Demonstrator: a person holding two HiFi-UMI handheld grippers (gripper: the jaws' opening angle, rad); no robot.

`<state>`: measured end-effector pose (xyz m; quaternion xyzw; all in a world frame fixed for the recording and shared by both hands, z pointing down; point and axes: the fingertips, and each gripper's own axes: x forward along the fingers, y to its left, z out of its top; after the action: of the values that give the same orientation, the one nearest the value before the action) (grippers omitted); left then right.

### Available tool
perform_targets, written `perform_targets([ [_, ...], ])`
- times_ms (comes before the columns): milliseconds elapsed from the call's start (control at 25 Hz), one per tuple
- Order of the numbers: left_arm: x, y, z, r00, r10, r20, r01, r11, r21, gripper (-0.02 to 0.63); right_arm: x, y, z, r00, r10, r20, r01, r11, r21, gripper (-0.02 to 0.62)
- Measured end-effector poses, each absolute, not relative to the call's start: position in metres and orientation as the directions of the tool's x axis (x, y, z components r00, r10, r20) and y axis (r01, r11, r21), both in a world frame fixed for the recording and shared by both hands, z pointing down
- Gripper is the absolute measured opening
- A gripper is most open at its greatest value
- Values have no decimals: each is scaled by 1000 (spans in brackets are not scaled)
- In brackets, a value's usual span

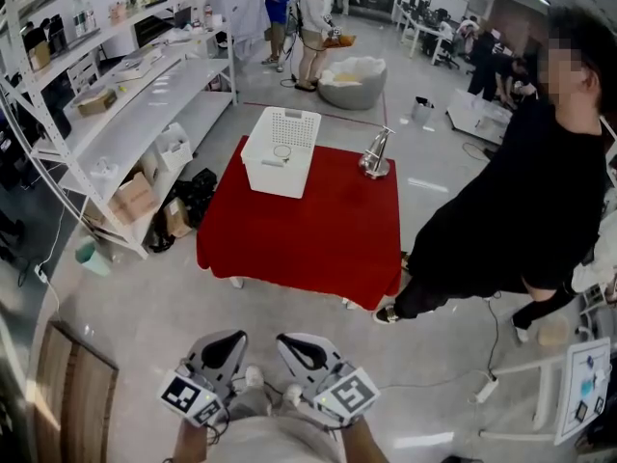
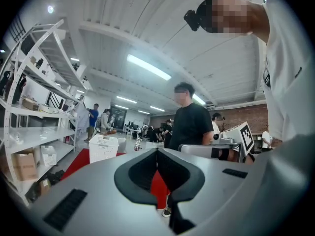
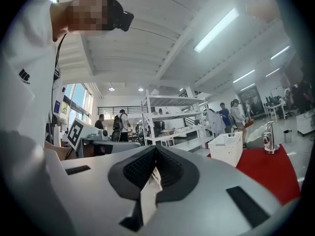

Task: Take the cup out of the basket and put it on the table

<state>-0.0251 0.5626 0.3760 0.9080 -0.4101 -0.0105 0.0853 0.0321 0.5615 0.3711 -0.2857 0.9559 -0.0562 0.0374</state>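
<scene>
While standing back from the red table (image 1: pixel 318 230), holds left gripper (image 1: pixel 229 340) and right gripper (image 1: pixel 291 341) at bottom centre, both pinched closed, empty. Shows 1 cup (image 1: pixel 281 150) inside white basket (image 1: pixel 275 177), upper centre.

A white shirt (image 3: pixel 29 112) with a small black logo (image 3: pixel 24 75) is being worn, and a black camera (image 2: pixel 193 18) is being carried on the head. The left gripper (image 1: pixel 229 340) and the right gripper (image 1: pixel 289 341) are each being shown as a pale grey shell with black ribbed pads (image 2: pixel 142 170) and a marker cube (image 1: pixel 189 398) printed in black-and-white squares.
</scene>
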Motion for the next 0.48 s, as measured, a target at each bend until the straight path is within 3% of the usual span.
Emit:
perform_targets([
  [480,-45,515,380,680,-732,34,-725,-666,177,11,10,516,376,-827,-562,-19,-556,821,-127,8],
])
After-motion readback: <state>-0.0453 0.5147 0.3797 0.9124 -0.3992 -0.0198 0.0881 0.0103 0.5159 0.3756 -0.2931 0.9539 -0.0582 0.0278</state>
